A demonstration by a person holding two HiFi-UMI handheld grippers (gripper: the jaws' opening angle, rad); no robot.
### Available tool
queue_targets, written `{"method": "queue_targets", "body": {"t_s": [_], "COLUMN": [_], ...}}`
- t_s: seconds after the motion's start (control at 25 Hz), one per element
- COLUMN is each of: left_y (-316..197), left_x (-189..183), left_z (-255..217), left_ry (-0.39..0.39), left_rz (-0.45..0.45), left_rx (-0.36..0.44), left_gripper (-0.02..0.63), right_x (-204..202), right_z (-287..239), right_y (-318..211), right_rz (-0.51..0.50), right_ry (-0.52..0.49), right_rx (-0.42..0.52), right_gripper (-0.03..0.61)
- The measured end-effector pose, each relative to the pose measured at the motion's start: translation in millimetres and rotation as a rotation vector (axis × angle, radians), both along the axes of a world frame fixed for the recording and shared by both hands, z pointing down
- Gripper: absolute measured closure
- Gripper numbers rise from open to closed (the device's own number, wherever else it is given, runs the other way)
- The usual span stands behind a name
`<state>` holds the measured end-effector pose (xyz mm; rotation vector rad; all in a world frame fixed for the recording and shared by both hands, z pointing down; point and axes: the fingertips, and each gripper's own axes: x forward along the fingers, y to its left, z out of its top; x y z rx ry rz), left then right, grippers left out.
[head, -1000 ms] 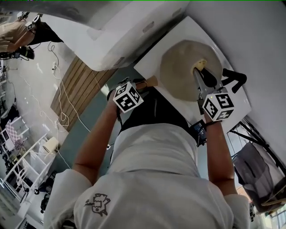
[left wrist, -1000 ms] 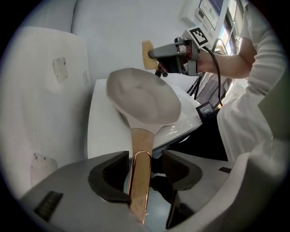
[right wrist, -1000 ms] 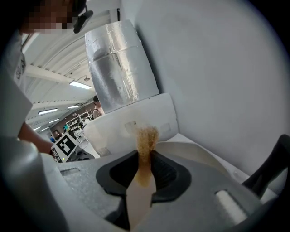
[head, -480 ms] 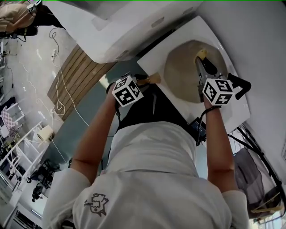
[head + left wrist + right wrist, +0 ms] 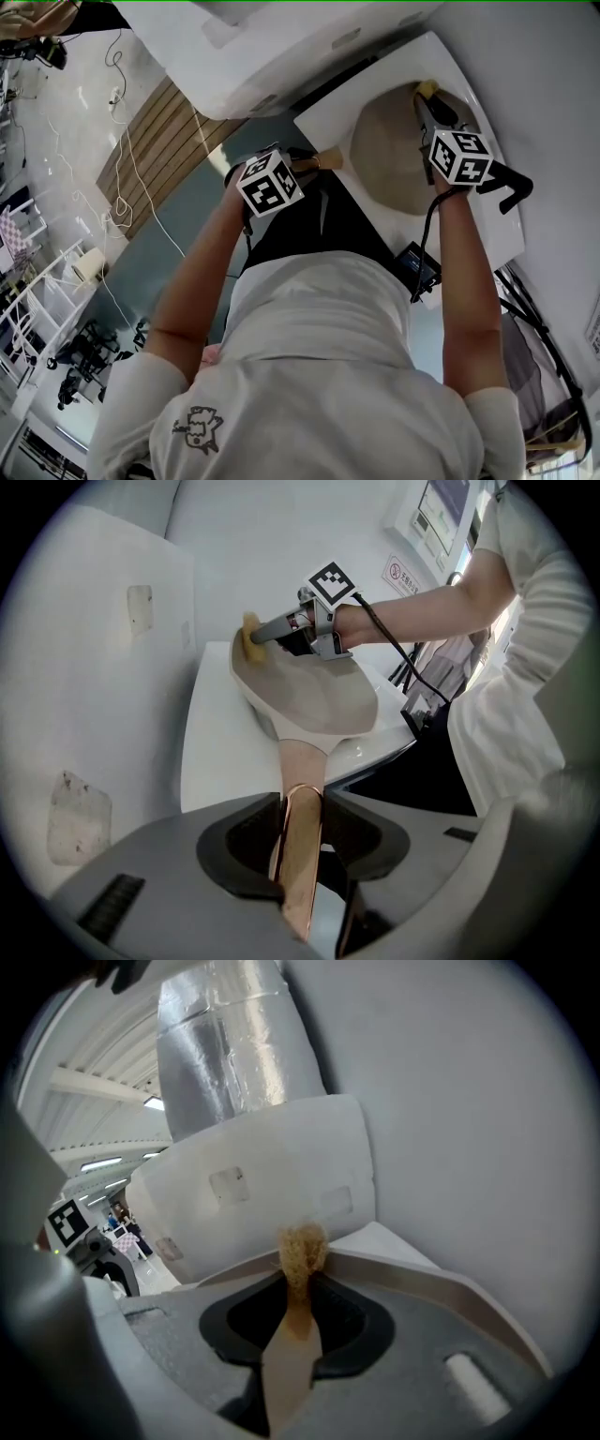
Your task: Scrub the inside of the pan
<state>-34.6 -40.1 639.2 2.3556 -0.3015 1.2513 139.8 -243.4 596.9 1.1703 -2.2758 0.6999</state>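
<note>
A beige pan [image 5: 389,155] [image 5: 314,694] lies on a white table [image 5: 323,117]. My left gripper [image 5: 302,166] [image 5: 300,803] is shut on the pan's copper-edged handle [image 5: 302,846]; its jaws have just been closing on that handle. My right gripper [image 5: 427,105] [image 5: 265,635] [image 5: 298,1288] is shut on a tan scrubber [image 5: 427,90] [image 5: 250,640] [image 5: 301,1247]. The scrubber's fibrous tip sits at the pan's far rim [image 5: 441,1286], inside the bowl.
A large white hood [image 5: 281,42] [image 5: 253,1185] overhangs the table on the left, with a silver duct [image 5: 225,1040] above it. A black bracket [image 5: 506,183] lies at the table's right edge. A grey wall [image 5: 534,84] stands behind. A small black device [image 5: 418,269] hangs by a cable.
My right gripper has carried the scrubber from the pan's middle toward its far rim. The left gripper has stayed at the handle.
</note>
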Motion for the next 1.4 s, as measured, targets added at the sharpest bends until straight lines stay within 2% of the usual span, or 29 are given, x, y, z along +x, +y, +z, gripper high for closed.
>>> {"method": "queue_targets", "body": {"t_s": [0.16, 0.36, 0.76, 0.96, 1.16, 1.4], "left_y": [1, 2, 7, 10, 11, 12], "left_x": [-1, -1, 2, 2, 2, 3], "left_z": [-2, -1, 2, 1, 0, 2], "left_ry": [0.002, 0.019, 0.033, 0.034, 0.036, 0.041], "left_rz": [0.001, -0.019, -0.018, -0.006, -0.004, 0.005], "left_rx": [-0.001, 0.001, -0.016, -0.016, -0.017, -0.020], "left_gripper": [0.471, 0.472, 0.472, 0.472, 0.472, 0.474], "right_x": [-19, -40, -94, -105, -111, -114], "right_z": [3, 9, 29, 26, 29, 38], "right_y": [1, 8, 60, 77, 101, 143], "right_rz": [-0.082, -0.161, -0.398, -0.461, -0.526, -0.643], "right_ry": [-0.004, -0.055, -0.097, -0.143, -0.168, -0.151], "right_rx": [-0.025, -0.075, -0.192, -0.240, -0.331, -0.462], "right_gripper": [0.497, 0.499, 0.497, 0.497, 0.499, 0.500]}}
